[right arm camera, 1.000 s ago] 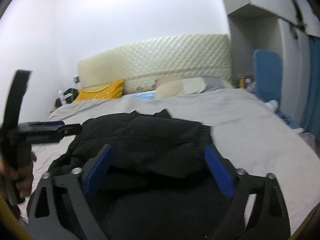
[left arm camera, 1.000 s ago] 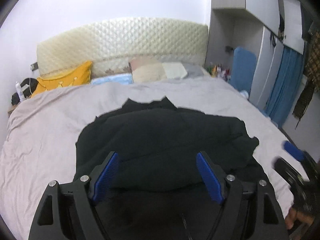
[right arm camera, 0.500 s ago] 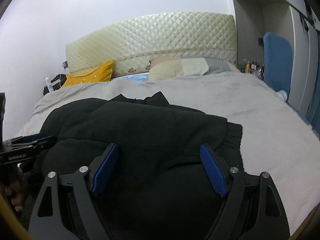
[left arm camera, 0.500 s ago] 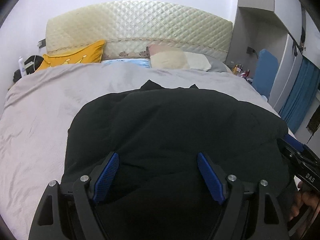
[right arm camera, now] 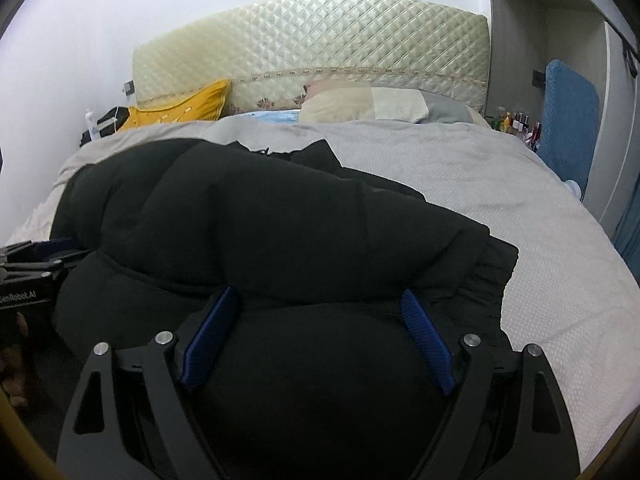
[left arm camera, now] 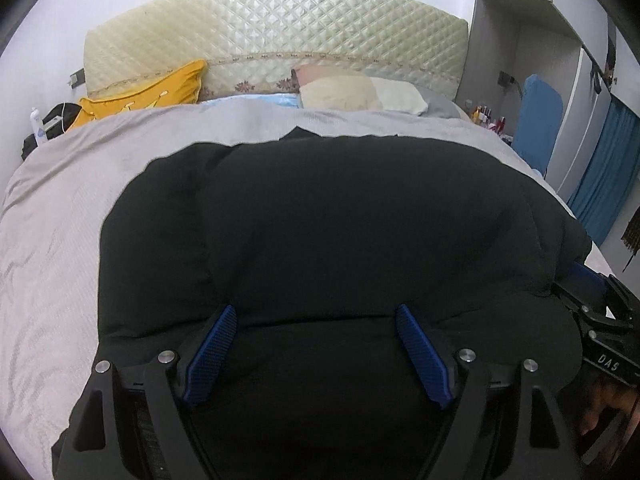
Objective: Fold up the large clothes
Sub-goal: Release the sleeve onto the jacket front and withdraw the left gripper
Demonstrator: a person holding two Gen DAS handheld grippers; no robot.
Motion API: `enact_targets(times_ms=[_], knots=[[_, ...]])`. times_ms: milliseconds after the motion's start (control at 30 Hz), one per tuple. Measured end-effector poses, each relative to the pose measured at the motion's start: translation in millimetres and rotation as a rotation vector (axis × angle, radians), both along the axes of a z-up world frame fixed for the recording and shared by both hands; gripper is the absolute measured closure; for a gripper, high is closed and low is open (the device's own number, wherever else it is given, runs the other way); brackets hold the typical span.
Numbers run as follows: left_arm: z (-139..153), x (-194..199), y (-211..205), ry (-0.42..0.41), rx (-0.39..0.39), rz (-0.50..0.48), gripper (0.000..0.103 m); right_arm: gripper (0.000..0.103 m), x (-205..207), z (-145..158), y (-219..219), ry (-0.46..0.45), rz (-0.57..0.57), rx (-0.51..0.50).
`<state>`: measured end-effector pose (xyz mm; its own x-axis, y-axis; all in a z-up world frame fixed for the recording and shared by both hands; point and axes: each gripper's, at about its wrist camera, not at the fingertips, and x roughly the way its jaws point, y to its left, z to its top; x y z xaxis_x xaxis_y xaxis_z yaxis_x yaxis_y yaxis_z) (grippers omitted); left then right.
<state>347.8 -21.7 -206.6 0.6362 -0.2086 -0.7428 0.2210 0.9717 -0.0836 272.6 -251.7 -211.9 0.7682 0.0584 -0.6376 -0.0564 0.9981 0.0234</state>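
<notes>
Black padded coat (left arm camera: 340,220) lies bunched on the grey bedspread (left arm camera: 52,216), both tongs (left arm camera: 318,312) (right arm camera: 316,296) spread wide over it.

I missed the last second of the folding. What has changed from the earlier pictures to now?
Both claws, left and right, moved forward and low onto the black jacket, which now fills both views; both stay open. The grey bedspread and yellow pillow are unchanged.

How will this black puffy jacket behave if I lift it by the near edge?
The black puffy jacket would likely sag and drape: it lies in soft bulges. Probably light for its bulk, given the padded look. Its thick folded edge may slip free.
</notes>
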Motion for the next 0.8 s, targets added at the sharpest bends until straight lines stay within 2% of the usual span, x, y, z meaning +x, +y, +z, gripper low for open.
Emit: enact_targets(times_ms=[200, 367, 500, 633, 800], knots=[[-18, 5, -4, -0.021, 0.027, 0.006, 0.017, 0.018, 2, -11, 8, 0.004, -0.026, -0.054], [-8, -6, 3, -0.044, 0.003, 0.007, 0.018, 0.018, -14, -5, 5, -0.031, -0.024, -0.033], [20, -31, 10, -0.071, 0.027, 0.056, 0.018, 0.017, -38, 20, -2, -0.072, -0.02, -0.024], [53, -69, 29, -0.116, -0.062, 0.054, 0.018, 0.017, -73, 51, -8, -0.099, -0.037, 0.015], [72, -110, 48, -0.174, -0.015, 0.069, 0.018, 0.017, -118, 70, -7, -0.112, -0.048, 0.047]])
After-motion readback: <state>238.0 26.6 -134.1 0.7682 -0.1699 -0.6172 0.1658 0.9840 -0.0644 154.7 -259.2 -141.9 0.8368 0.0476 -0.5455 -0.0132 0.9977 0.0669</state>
